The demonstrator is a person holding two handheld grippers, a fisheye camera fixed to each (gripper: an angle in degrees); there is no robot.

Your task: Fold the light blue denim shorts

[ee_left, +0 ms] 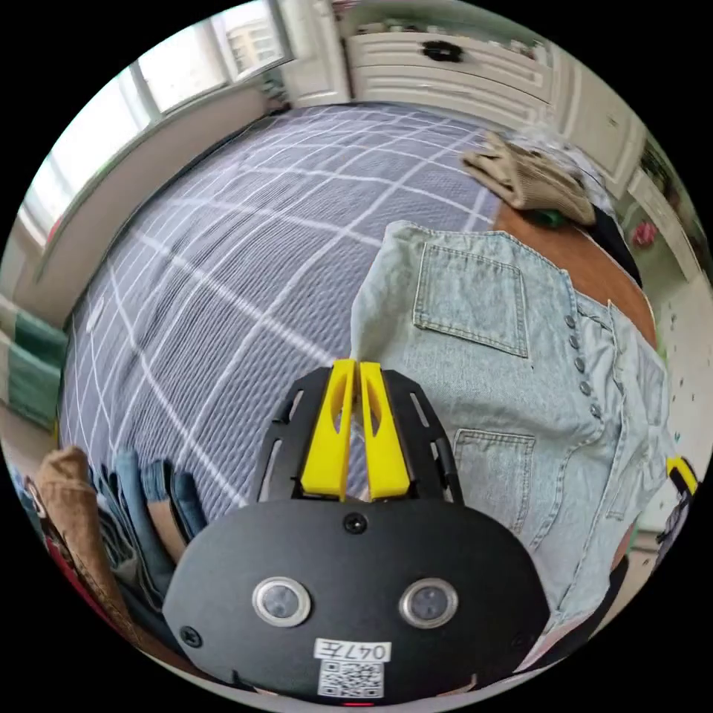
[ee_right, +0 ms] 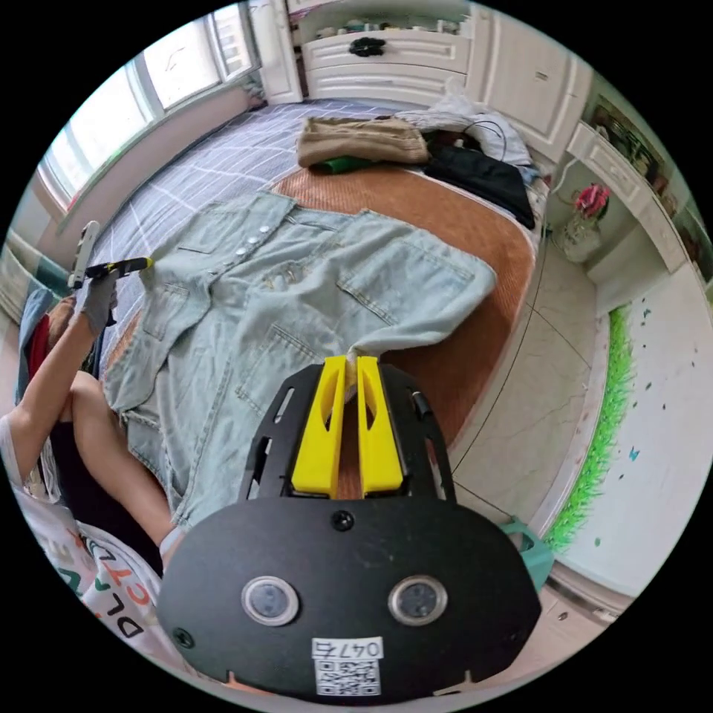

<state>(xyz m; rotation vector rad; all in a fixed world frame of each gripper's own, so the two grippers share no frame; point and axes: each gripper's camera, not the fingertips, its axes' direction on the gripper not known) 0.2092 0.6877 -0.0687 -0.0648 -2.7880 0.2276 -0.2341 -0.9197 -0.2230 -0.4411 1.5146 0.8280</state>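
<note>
Currently both grippers pinch opposite corners of the shorts point(ee_right: 297, 297): left gripper point(ee_left: 355, 365) and right gripper point(ee_right: 349, 364), jaws pressed together on denim. Held taut over the bed point(ee_left: 223, 245) and mat point(ee_right: 445, 223), probably to lay them flat before folding.

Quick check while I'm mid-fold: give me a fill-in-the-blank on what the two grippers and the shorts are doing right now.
1. The left gripper is shut on an ____ of the shorts.
2. The shorts lie partly on the ____-brown mat.
3. The right gripper is ____ on the shorts' edge.
4. Beyond the shorts, a folded ____ garment lies on the bed.

Missing words: edge; orange; shut; tan
</note>
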